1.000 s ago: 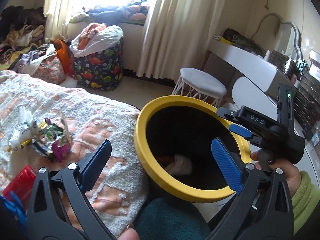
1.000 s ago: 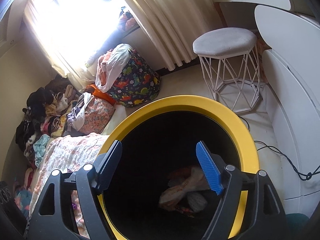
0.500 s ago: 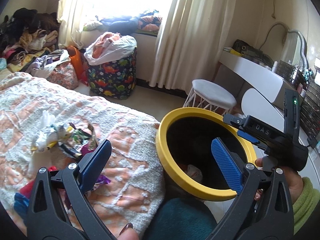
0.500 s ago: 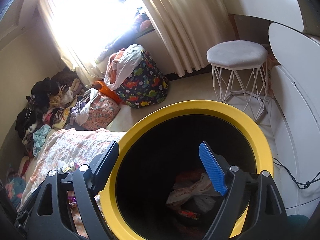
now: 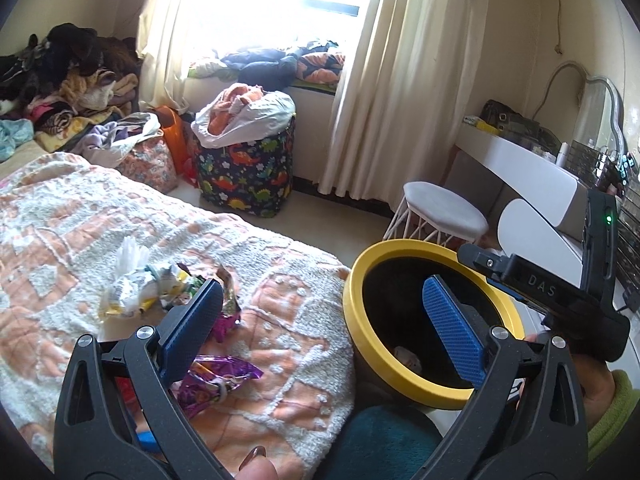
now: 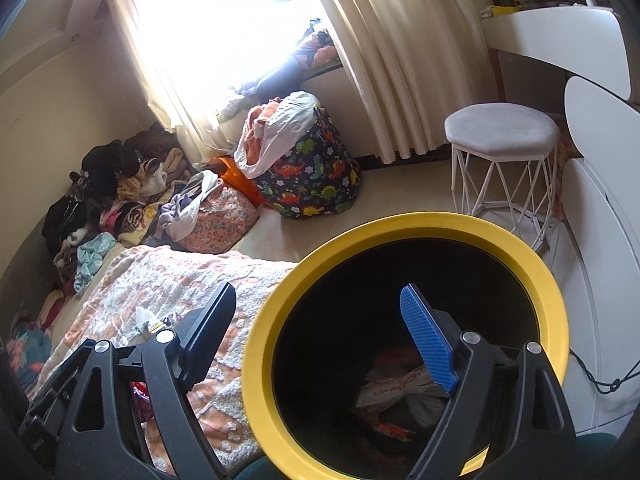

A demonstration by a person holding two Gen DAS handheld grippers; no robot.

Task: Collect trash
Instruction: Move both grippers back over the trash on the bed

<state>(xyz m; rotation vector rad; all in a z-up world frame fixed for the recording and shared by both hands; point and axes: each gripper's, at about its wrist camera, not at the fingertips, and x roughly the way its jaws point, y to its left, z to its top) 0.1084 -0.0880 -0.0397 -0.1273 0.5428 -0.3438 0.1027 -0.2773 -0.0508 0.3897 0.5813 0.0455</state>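
Both hand-held grippers, left (image 5: 320,320) and right (image 6: 320,316), are gaping empty; crinkly foil wrappers (image 5: 168,292) are lying on the nubby bedspread (image 5: 280,320), and the round yellow-rimmed bin (image 6: 400,228) is hiding shadowed trash.

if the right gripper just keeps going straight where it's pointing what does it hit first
Probably the yellow-rimmed bin: the open, empty right gripper looks into its mouth, so likely the inner wall or crumpled wrappers inside; depth is unclear.

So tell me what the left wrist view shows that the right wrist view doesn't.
Only the left wrist view: the purple wrapper on the bedspread, the mirror, and the right hand-held gripper's body over the bin. Only the right wrist view: the crumpled wrappers at the bin's bottom, shown clearly. Both: the yellow-rimmed bin, white stool, dinosaur-print bag and curtain.
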